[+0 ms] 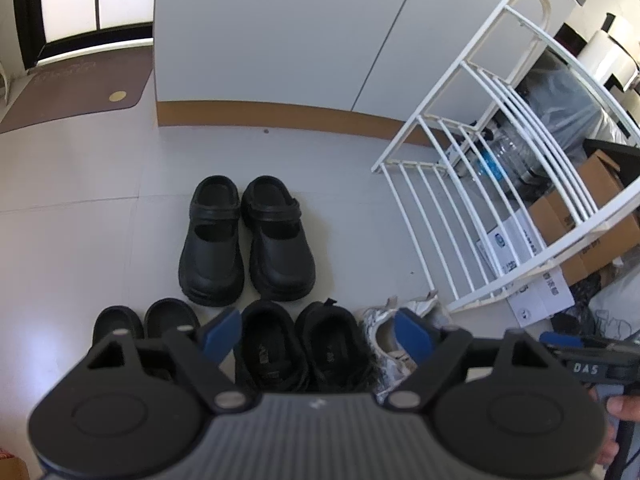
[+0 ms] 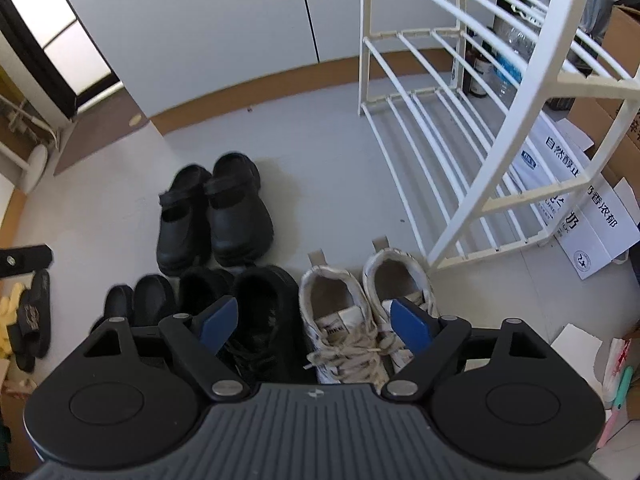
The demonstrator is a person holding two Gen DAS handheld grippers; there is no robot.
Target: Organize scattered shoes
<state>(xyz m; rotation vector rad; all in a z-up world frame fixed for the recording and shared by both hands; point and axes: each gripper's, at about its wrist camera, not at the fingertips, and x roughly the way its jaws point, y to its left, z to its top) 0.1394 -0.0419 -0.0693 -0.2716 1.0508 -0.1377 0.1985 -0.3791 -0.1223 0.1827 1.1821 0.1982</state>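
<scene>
Right hand-held gripper (image 2: pixel 316 322), jaws wide and empty, hangs over scuffed white lace-up sneakers (image 2: pixel 366 312) on the floor; heels point away towards the white wire rack (image 2: pixel 460 128). Left hand-held gripper (image 1: pixel 318 334), also open, straddles fuzzy black shoes (image 1: pixel 300 352).

I see a pale grey floor (image 1: pixel 80 240) running to white cabinet doors (image 1: pixel 260 32) with a tan baseboard (image 1: pixel 280 114). A brown mat (image 1: pixel 72 92) lies below a bright window (image 1: pixel 72 0). Right of me stands an empty white rack (image 2: pixel 460 152), cardboard boxes (image 1: pixel 592 216) behind.
</scene>
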